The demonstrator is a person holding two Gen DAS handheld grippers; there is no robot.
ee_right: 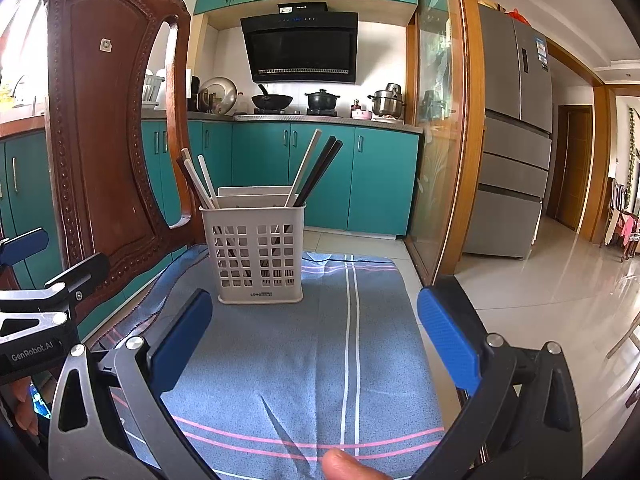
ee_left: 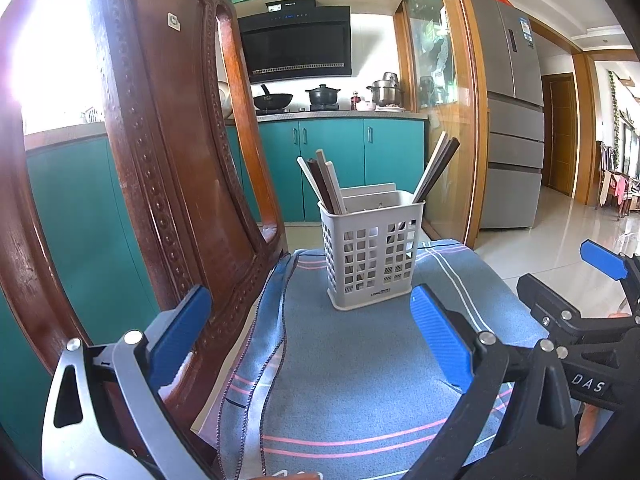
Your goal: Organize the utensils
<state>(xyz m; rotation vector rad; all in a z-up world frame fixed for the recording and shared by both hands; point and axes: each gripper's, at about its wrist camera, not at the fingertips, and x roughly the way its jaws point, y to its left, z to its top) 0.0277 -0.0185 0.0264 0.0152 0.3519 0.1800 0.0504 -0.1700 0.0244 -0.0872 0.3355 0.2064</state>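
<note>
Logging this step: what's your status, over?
Both tongs, left and right, open, empty. Chopsticks upright in basket on cloth. Path clear.

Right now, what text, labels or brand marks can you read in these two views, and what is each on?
"DAS": right gripper, rest cut off.
"GenRobot.AI": left gripper body.
"LONG...": utensil basket base label, rest too small.
Fridge sticker: too small to read.
Range hood label: blurred.

Utensil basket [ee_right: 260, 254] on cloth [ee_right: 320, 360], chopsticks [ee_right: 316, 172] inside, chair back [ee_right: 104, 140] at left
</note>
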